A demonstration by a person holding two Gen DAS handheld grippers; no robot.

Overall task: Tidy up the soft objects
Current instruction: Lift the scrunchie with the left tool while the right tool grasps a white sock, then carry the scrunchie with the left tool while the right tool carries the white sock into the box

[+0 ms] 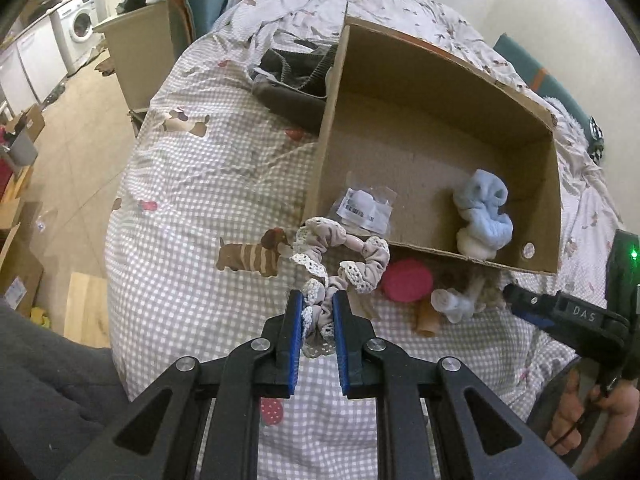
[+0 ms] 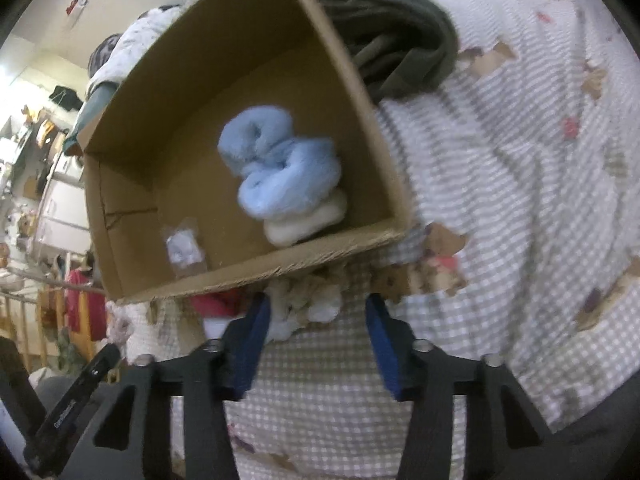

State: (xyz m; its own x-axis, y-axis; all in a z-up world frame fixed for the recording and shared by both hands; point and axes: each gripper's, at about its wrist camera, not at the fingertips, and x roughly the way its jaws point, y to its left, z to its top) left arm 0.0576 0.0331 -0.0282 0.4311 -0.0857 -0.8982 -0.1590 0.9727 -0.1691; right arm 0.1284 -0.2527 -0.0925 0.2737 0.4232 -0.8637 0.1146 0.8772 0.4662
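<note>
Blue-padded left hand-held gripper (image 1: 317, 308) level, clamping scrunchie (image 1: 340, 256).

I see the cardboard box (image 1: 436, 128) open on top, its floor mostly bare beyond the blue sock bundle (image 1: 484, 216) and a plastic packet (image 1: 366, 208). Its near wall (image 1: 460, 258) blocks a low approach. Pink lid (image 1: 406, 280) and small items (image 1: 456, 304) crowd its foot.

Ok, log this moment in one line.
left gripper: shut on scrunchie | right gripper: open, by box | blue socks: in box
</note>
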